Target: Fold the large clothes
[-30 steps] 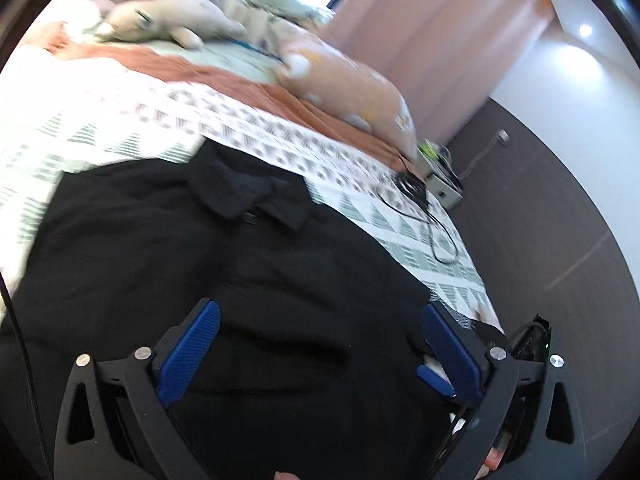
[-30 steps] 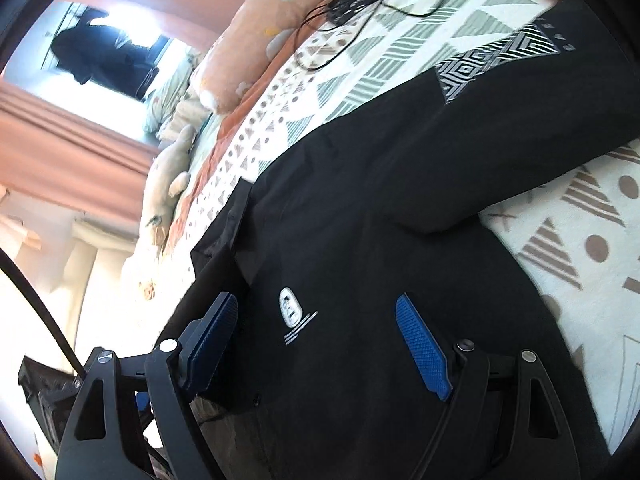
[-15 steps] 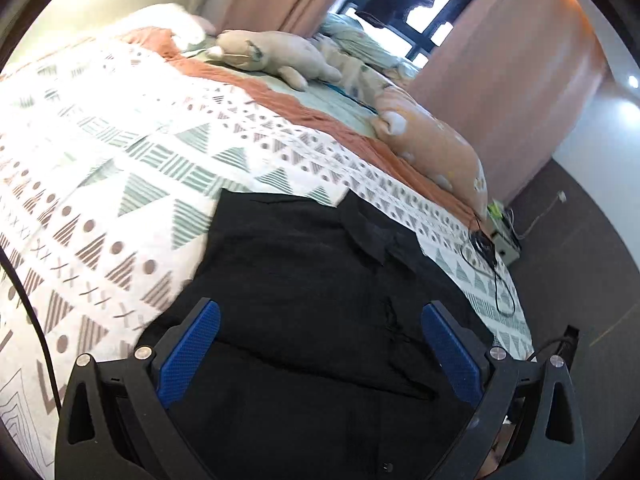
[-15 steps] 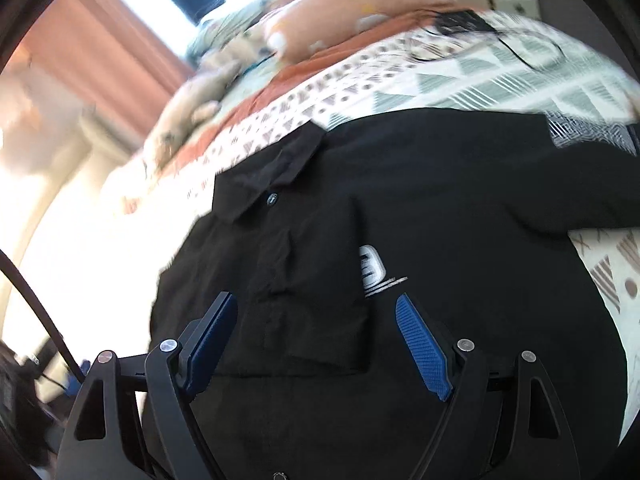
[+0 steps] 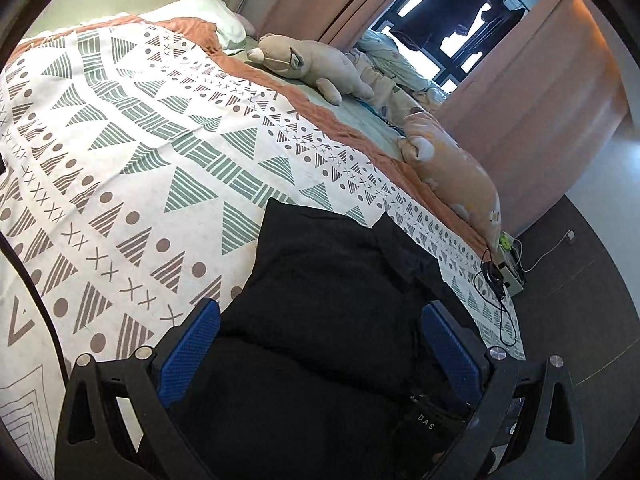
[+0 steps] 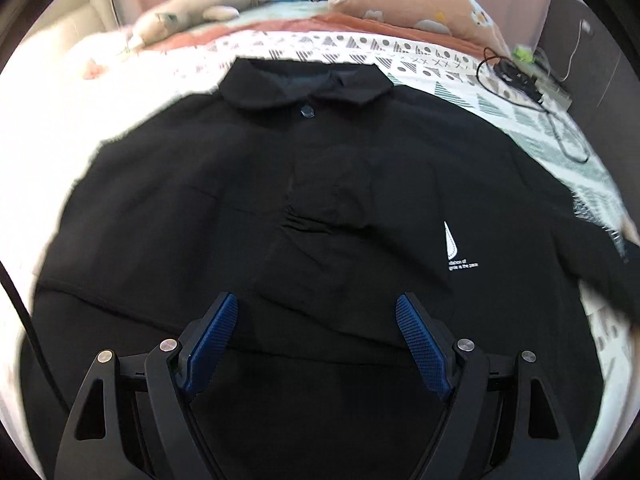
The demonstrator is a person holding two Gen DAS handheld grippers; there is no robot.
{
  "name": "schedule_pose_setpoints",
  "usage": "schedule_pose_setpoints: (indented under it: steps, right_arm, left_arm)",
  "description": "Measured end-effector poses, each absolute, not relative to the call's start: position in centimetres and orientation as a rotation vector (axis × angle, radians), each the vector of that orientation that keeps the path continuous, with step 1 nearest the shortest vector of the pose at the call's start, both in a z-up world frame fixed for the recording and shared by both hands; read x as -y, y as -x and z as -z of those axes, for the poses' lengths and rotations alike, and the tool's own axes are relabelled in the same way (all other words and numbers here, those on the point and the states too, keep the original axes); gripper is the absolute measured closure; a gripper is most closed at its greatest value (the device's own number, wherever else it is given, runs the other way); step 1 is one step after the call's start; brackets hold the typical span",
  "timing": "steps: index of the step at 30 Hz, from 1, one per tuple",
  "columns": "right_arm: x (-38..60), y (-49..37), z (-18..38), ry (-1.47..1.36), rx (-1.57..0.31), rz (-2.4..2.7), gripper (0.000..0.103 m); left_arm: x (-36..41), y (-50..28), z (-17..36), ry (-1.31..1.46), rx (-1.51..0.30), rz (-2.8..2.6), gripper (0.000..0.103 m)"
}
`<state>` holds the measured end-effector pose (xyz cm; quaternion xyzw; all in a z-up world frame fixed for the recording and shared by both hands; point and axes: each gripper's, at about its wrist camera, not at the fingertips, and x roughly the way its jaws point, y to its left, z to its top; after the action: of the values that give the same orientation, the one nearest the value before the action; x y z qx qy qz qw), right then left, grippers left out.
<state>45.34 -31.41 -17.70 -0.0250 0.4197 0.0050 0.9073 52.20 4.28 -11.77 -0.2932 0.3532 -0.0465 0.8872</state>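
Observation:
A large black collared shirt [image 6: 320, 208] lies face up on the patterned bedspread [image 5: 132, 160], collar [image 6: 306, 88] at the far side and a small white logo [image 6: 452, 246] on its chest. It also shows in the left wrist view [image 5: 332, 300], where one sleeve lies folded over the body. My right gripper [image 6: 316, 336] is open and empty, above the shirt's lower front. My left gripper [image 5: 320, 348] is open and empty, above the shirt's side near the bed's edge.
Plush toys [image 5: 312, 64] and an orange pillow [image 5: 452, 172] lie along the far side of the bed. A black cable and charger [image 5: 494, 276] rest on the bed's corner, with a power strip [image 5: 512, 276] beside it. Dark floor [image 5: 580, 300] lies to the right.
Both grippers have swung and pulled back: the left view now takes in more bedspread to the left, and the right view now faces the shirt square on. Both stayed open.

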Motion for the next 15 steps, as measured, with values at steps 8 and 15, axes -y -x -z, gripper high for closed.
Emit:
schedule_pose_setpoints:
  steps: [8,15]
  right_arm:
    - [36.8,-44.4,15.1,-0.034,-0.768,0.142,0.023]
    - [44.6,-41.8,14.4,-0.203,-0.714,0.209,0.031]
  left_arm:
    - [-4.3,-52.1,11.5,0.609,-0.733,0.08,0.0]
    - [-3.2,-52.2,11.3,0.563,-0.737,0.08,0.0]
